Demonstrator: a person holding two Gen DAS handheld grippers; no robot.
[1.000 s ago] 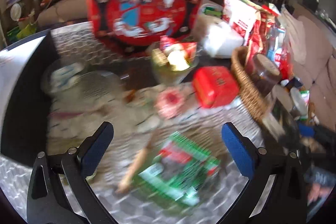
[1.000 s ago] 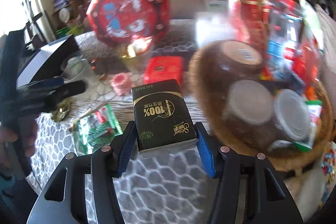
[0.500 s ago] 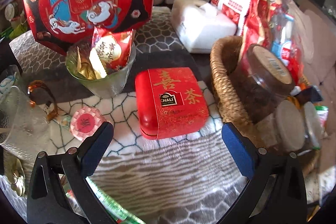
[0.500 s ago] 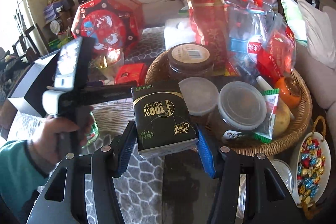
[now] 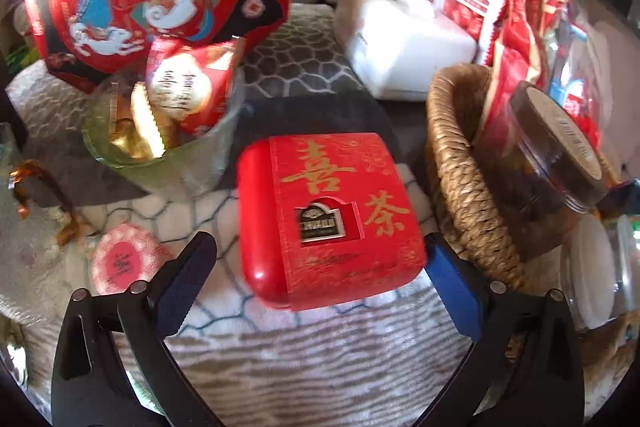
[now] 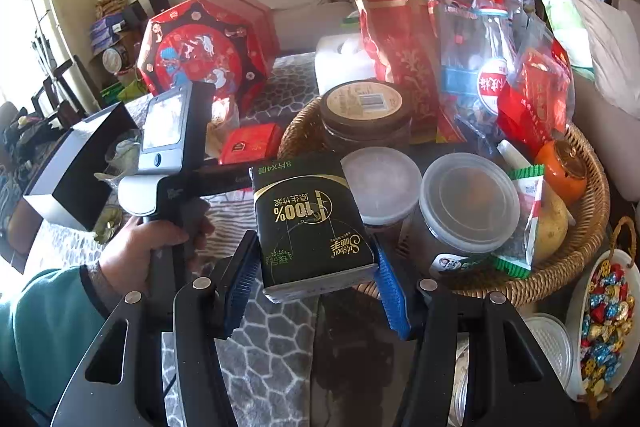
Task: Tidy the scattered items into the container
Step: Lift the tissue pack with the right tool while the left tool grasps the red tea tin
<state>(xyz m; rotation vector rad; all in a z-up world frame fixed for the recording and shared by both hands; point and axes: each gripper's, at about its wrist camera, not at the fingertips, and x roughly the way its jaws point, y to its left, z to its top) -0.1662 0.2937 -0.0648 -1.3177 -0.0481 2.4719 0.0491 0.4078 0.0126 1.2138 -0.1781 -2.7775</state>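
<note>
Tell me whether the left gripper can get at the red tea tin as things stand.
Probably yes: the left gripper is open, its fingers flank the red tea tin, nothing between; the wicker basket crowds the right.

wicker basket [image 6: 592,223] x1 | red tea tin [image 5: 332,219] x1 | black tissue pack [image 6: 308,223] x1 | lidded jars in basket [image 6: 468,203] x3 | octagonal red box [image 6: 204,55] x1 | candy bowl [image 6: 608,327] x1 | grippers x2

Left wrist view hangs close over the red tin [image 5: 328,223]; right view, farther back, shares it [image 6: 250,143].
</note>
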